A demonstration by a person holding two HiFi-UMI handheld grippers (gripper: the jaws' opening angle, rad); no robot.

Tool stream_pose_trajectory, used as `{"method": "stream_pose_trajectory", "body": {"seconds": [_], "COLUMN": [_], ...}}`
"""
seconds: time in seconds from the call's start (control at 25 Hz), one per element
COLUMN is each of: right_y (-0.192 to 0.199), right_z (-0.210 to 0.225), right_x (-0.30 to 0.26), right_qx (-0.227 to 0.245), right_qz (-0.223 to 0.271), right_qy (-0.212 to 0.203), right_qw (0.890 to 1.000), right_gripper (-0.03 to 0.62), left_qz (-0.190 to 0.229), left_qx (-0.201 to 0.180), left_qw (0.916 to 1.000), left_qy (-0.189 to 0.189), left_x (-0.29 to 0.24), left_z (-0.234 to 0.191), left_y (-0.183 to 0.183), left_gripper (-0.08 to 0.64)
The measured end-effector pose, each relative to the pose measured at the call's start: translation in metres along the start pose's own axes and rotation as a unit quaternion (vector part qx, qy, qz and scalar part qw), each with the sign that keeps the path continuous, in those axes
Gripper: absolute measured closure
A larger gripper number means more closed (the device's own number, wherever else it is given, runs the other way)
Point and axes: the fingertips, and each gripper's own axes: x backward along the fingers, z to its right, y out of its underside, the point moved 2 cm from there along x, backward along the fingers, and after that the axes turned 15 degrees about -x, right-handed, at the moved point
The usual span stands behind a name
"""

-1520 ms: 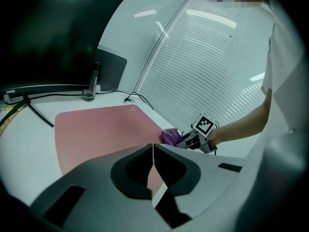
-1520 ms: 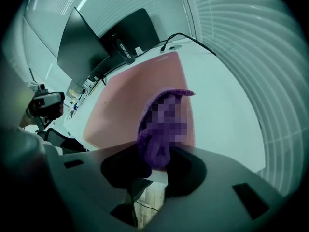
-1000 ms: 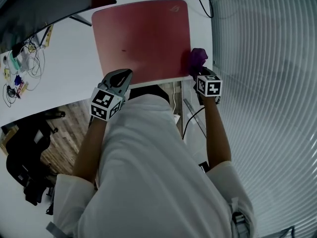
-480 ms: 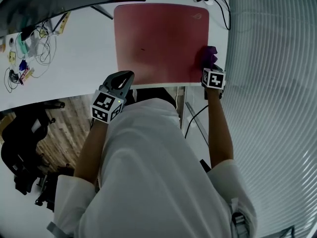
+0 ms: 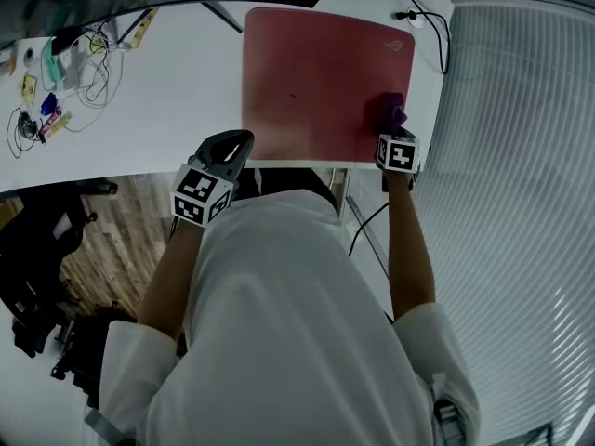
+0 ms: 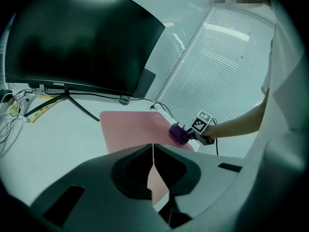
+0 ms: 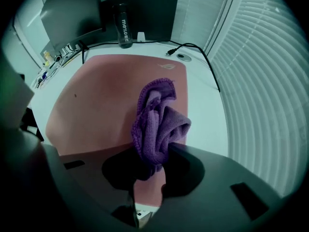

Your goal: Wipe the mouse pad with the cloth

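Cloth (image 7: 157,124): purple, bunched into folds, clamped between the jaws of the right gripper (image 7: 149,166) and sticking out ahead of them. From the head view it sits over the near right corner of the mouse pad (image 5: 316,82), just inside the pad's right edge. It looks to be in contact with the pad, but no view confirms this.

Mouse pad: large, red, flat on the white desk (image 5: 158,110), its near edge along the desk's front edge. One small dark speck (image 5: 291,94) shows left of centre, well apart from the cloth. No wipe track or damp streak is visible anywhere.

Progress, as a judgement: the cloth is gripped and on station at one corner, so wiping is under way or just starting. How much has been covered cannot be read. The centre, the left half and the far edge lie beyond the cloth and are presumably left to do, speck included.

Left gripper (image 6: 153,153): jaws together, nothing between them, held at the desk's front edge near the pad's left corner, not touching the pad.

Surroundings: dark monitor (image 6: 82,42) and a bottle (image 7: 124,30) behind the pad; loose cables (image 5: 28,128) at far left.
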Motion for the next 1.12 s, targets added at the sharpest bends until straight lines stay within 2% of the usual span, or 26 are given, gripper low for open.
{"method": "stream_pose_trajectory", "body": {"seconds": [0.4, 0.8, 1.12], "right_y": [-0.005, -0.002, -0.002], "right_z": [-0.053, -0.12, -0.153], "right_x": [-0.005, 0.001, 0.003], "right_qx": [0.036, 0.083, 0.092], "right_qz": [0.005, -0.003, -0.011], "right_qy": [-0.026, -0.045, -0.052], "right_qw": [0.999, 0.996, 0.994], "right_gripper": [0.483, 0.483, 0.483], "left_qz": [0.018, 0.028, 0.036], "left_qx": [0.014, 0.029, 0.034], "left_qw": [0.9996, 0.999, 0.9987], "left_qy": [-0.017, -0.018, -0.015], "left_x": [0.022, 0.037, 0.047], "left_z": [-0.023, -0.039, -0.054], "left_y": [0.006, 0.023, 0.029], "left_gripper": [0.537, 0.537, 0.537]}}
